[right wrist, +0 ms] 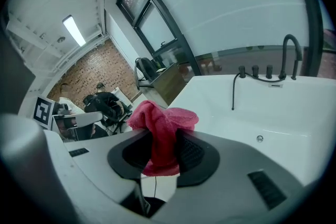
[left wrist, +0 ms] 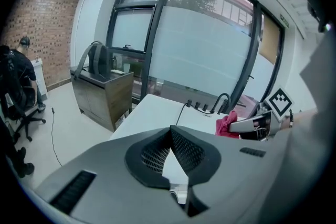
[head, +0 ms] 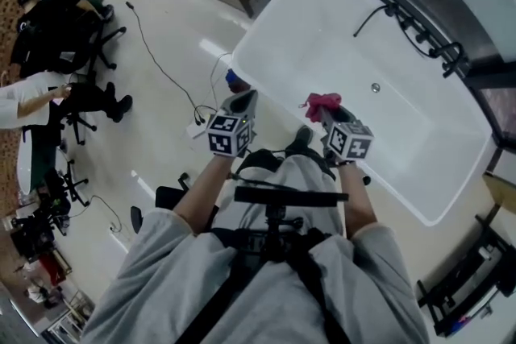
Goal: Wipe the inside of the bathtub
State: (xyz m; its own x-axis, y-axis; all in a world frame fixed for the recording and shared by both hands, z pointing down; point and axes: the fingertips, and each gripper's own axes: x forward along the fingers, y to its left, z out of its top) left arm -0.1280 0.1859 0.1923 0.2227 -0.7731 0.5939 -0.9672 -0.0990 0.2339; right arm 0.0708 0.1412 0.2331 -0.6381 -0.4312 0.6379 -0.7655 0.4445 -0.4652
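- Your right gripper (right wrist: 163,136) is pinching a pink cloth (right wrist: 157,123). The jaws press in on its middle and a bunched fold stands up past the tips.
- Your left gripper (left wrist: 170,134) has its jaws pressed together with nothing between them. It hangs beside the right one, on the side away from the basin.
- The white bathtub (head: 322,36) lies ahead of you and to your right. In the head view its long axis slants from upper left to lower right, so it runs across your reach rather than away from you.
- The cloth sits over the tub's near rim and, as far as the views show, is not touching the surface. The basin floor, with its small round drain (head: 375,88), lies beyond and below the cloth.
- The dark faucet set (head: 419,32) stands on the far rim, well apart from the cloth.
- The right hand is the nearer one and already carries the cloth. Judging from this, the next move is for that hand alone: forward and down over the rim to the inner wall, then strokes along the slanted long axis.
- No wiping contact shows yet, so the task looks to be at its very start.
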